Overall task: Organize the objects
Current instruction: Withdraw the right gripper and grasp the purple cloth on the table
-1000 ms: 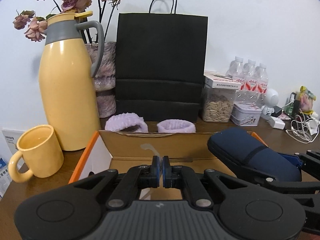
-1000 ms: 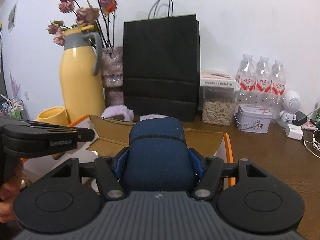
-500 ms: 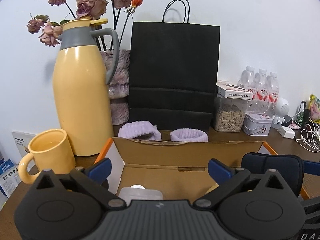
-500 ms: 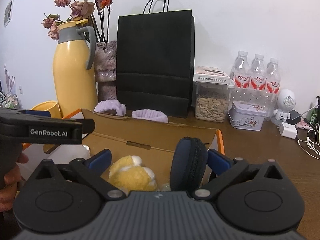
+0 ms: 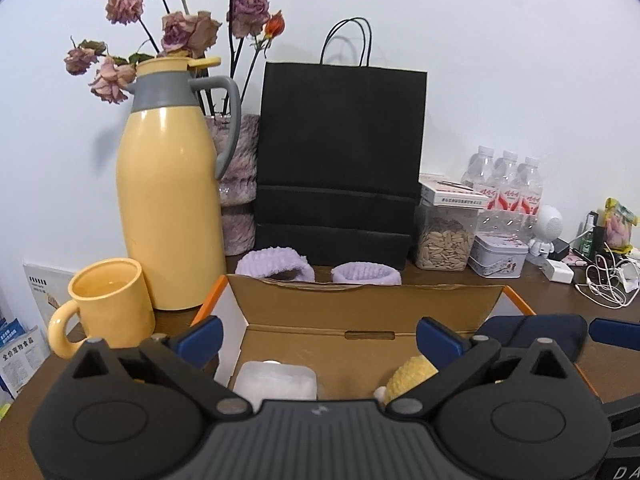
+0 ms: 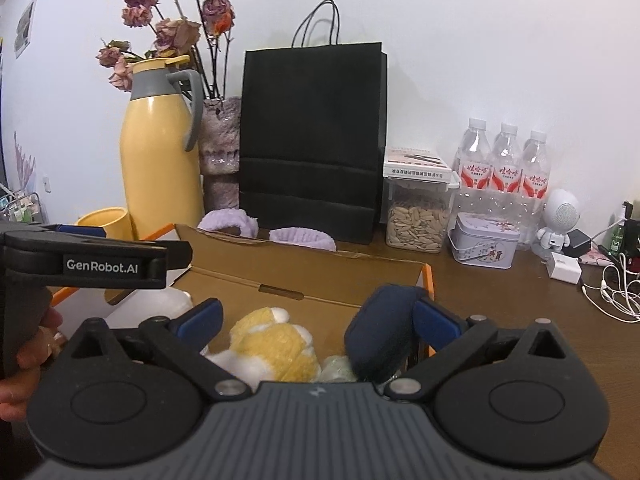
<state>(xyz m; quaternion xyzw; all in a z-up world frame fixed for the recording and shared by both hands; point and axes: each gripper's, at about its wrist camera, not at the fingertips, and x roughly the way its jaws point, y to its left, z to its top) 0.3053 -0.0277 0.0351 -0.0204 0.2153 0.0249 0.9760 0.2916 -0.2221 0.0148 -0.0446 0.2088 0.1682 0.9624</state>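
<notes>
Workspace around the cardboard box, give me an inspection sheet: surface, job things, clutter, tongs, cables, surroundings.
Surface: brown wooden table, crowded along the wall.
Job's things: open cardboard box holds a navy zip case standing on edge at its right end, a yellow plush toy and a clear plastic container; two lilac headbands lie behind the box.
Clutter: yellow thermos, yellow mug, black paper bag, seed jar, tin, three water bottles, small white robot figure.
Tongs: left tongs open, empty; right tongs open, case between the jaws, not gripped.
Cables: white cable tangle and charger at the right.
Surroundings: white wall; dried roses in a vase.
</notes>
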